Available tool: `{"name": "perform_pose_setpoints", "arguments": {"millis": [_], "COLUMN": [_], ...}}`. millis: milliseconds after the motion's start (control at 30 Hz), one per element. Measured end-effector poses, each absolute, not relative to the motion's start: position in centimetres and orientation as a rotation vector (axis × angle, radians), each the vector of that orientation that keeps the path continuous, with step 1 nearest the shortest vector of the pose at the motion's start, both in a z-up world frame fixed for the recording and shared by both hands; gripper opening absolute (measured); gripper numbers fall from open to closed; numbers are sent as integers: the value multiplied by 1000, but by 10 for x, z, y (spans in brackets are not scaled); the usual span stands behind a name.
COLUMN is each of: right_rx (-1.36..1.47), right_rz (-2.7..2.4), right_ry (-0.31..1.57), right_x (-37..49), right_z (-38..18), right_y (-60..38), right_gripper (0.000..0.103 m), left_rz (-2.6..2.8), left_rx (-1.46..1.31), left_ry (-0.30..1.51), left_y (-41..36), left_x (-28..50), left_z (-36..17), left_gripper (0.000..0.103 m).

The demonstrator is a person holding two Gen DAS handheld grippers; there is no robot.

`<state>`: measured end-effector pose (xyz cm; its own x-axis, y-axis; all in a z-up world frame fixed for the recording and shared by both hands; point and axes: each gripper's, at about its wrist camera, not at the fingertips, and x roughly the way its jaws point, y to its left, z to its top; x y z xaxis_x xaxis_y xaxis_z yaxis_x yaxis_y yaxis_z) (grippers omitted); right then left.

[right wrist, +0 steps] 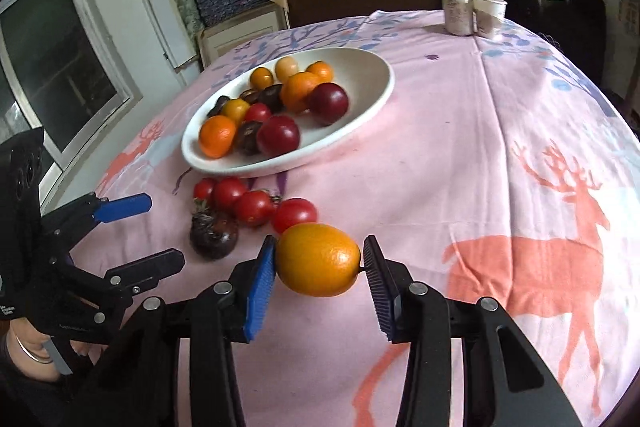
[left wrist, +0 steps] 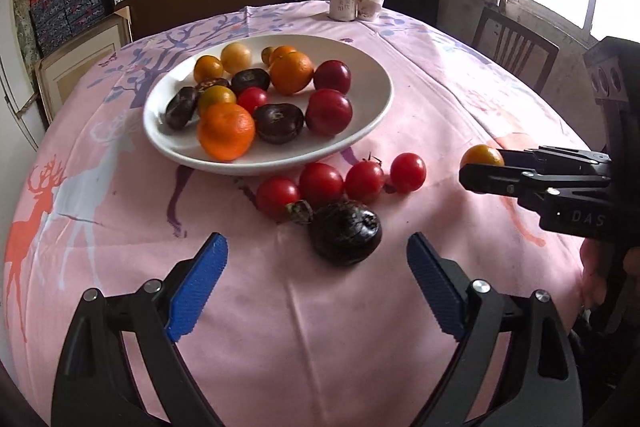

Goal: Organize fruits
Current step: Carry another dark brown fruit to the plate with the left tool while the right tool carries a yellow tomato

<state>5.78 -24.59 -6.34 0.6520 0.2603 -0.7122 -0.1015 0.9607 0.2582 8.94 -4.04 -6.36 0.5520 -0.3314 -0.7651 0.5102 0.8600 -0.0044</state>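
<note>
Up close, the right gripper (right wrist: 319,263) pinched an orange fruit (right wrist: 318,259) between its fingers above the tabletop (right wrist: 460,147). Only the left view showed the left gripper (left wrist: 317,254) spread wide near a dark fruit (left wrist: 346,231).

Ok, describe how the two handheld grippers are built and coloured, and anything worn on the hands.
Both are black angular linkage frames with silver pivot bolts. The left gripper and right gripper each carry two ribbed blue pads on the fingers. The right one's body bears white lettering "DAS". Each has a black boxy mount with round holes. A silver bangle sits at the left wrist.
</note>
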Motion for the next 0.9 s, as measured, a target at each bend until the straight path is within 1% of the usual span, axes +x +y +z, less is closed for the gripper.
{"name": "perform_pose_setpoints", "arguments": {"millis": [33, 100, 167, 267, 500, 700, 900], "right_rx": [215, 226, 227, 232, 242, 216, 202], "right_rz": [202, 211, 226, 235, 265, 269, 283], "right_ry": [835, 829, 830, 848, 816, 779, 734], "right_x": [56, 54, 51, 52, 42, 52, 102], "right_z": [-65, -68, -72, -81, -70, -41, 2], "right_y": [-250, -253, -253, -252, -254, -258, -252], "right_gripper": [44, 44, 44, 44, 44, 44, 44], "left_rz": [-504, -508, -510, -507, -533, -515, -464], "left_rx": [237, 243, 222, 245, 242, 167, 112], "left_ry": [861, 899, 934, 924, 840, 765, 723], "left_y": [-47, -55, -58, -64, -57, -23, -7], "left_x": [92, 98, 103, 103, 85, 78, 120], "left_z": [-67, -75, -82, -83, -63, -27, 5], "left_gripper": [81, 59, 50, 46, 46, 46, 46]}}
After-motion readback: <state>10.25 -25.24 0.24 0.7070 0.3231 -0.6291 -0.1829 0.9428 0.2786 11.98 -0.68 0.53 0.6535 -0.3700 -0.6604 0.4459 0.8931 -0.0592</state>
